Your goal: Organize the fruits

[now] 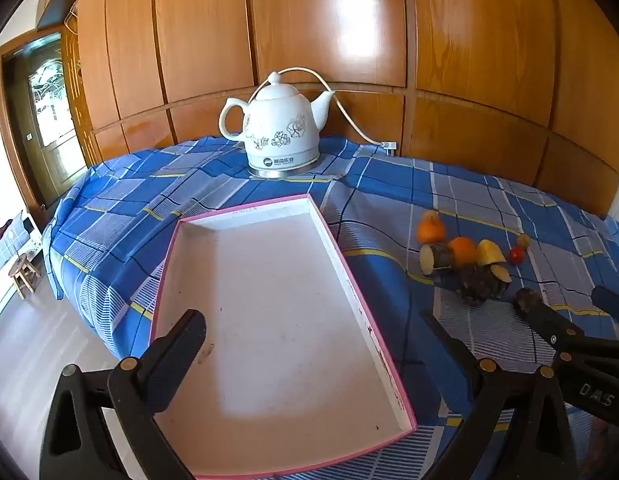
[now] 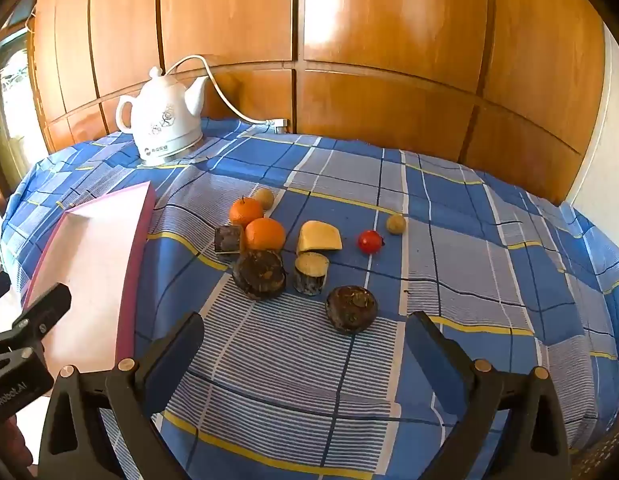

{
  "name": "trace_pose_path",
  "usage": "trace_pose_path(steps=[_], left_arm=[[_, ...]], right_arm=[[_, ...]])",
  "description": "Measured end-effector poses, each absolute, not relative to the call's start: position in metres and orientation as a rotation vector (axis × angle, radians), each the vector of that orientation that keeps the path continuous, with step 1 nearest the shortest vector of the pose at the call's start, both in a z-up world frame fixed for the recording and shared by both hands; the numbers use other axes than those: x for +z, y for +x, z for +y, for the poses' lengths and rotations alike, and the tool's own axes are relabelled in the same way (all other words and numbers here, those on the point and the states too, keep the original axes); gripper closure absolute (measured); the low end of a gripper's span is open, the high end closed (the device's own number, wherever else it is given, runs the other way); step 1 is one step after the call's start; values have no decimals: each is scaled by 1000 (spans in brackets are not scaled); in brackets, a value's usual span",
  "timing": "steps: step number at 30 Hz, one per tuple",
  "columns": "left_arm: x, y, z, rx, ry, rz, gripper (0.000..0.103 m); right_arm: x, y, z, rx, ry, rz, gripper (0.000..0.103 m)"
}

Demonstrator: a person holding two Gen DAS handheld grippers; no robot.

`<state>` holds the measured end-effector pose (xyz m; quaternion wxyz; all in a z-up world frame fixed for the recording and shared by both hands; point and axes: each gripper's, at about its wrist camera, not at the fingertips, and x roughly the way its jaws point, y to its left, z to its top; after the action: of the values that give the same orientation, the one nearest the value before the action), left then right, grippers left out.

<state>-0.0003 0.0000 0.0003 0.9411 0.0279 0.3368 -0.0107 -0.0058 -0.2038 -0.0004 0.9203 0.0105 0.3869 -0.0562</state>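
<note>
Fruits (image 2: 265, 234) all sit loose on the tabletop (image 2: 449, 208), tray (image 1: 277, 300) bare, both my jaws spread and holding nothing

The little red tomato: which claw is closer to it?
Right. The right claw is open just in front of the fruit pile holding the tomato; the left claw hangs open over the pink tray, off to the side.
</note>
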Motion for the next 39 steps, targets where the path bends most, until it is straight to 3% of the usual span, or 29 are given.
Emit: trace_pose_path(steps=[39], left_arm=[[5, -1, 4, -106, -9, 701, 0]], right_arm=[[7, -9, -194, -112, -29, 749, 1]])
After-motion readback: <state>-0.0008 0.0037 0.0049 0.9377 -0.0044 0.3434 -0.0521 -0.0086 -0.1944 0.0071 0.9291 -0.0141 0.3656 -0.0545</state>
